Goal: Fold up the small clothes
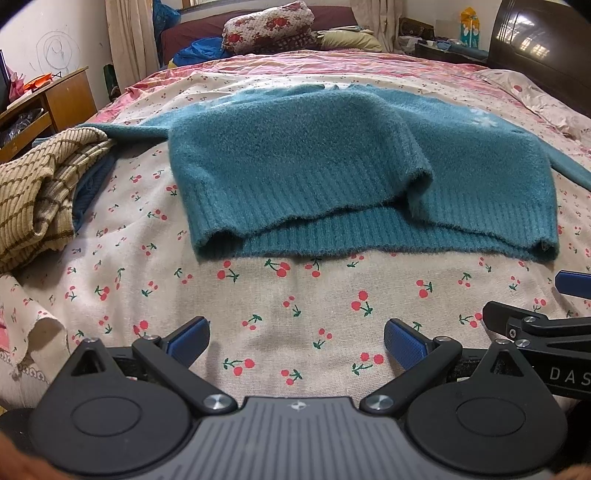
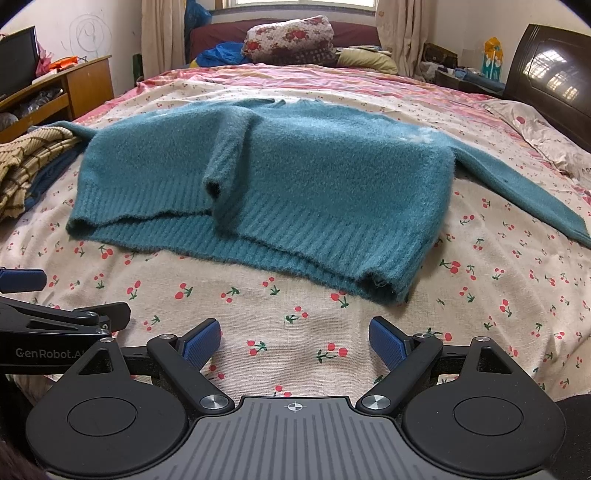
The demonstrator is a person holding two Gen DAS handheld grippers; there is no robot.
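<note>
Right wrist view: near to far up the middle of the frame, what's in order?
Right tool, open over the cherry-print sheet → teal knit sweater → pink bedspread → floral folded quilt → window.

Both grippers are black with ribbed grey bases, silver screws and blue textured pads (image 1: 400,341); one side reads "GenRobot.AI".
</note>
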